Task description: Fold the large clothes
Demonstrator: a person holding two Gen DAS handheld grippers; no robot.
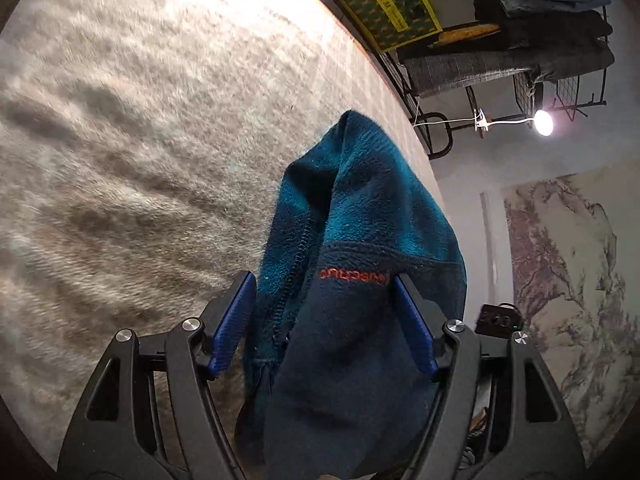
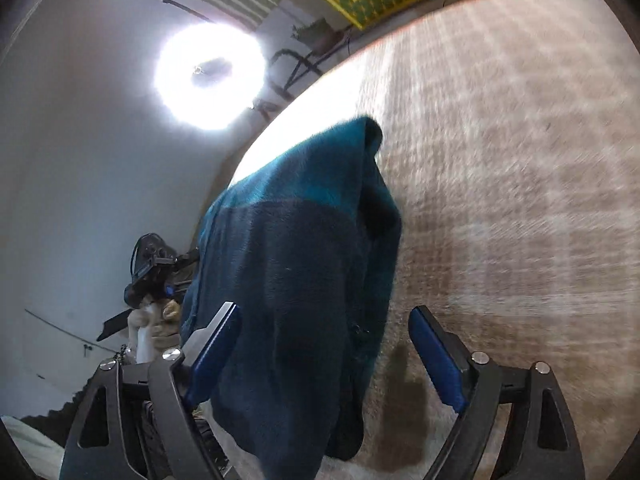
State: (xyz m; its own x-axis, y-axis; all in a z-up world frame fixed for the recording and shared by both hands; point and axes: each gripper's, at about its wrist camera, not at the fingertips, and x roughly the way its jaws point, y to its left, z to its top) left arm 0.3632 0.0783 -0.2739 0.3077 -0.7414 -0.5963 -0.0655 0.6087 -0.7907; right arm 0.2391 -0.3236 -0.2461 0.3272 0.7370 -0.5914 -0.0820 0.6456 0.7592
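Item: teal and navy fleece jacket (image 1: 360, 264) with a zip and a small orange embroidered logo. It hangs in folds between the spread fingers of both grippers and reaches forward past the fingertips over the beige woven table cover (image 1: 140, 140).

Left gripper (image 1: 324, 292): black frame, blue pads (image 1: 236, 320), jaws wide. The fleece fills the gap; the right-hand pad touches it, with no visible pinch.

Right gripper (image 2: 324, 328): jaws wide. The fleece lies against the left-hand pad (image 2: 216, 348), well clear of the right-hand one.

Beyond the fingertips: yellow-bordered green patterned box (image 1: 386, 4), ring lamp (image 2: 210, 76).
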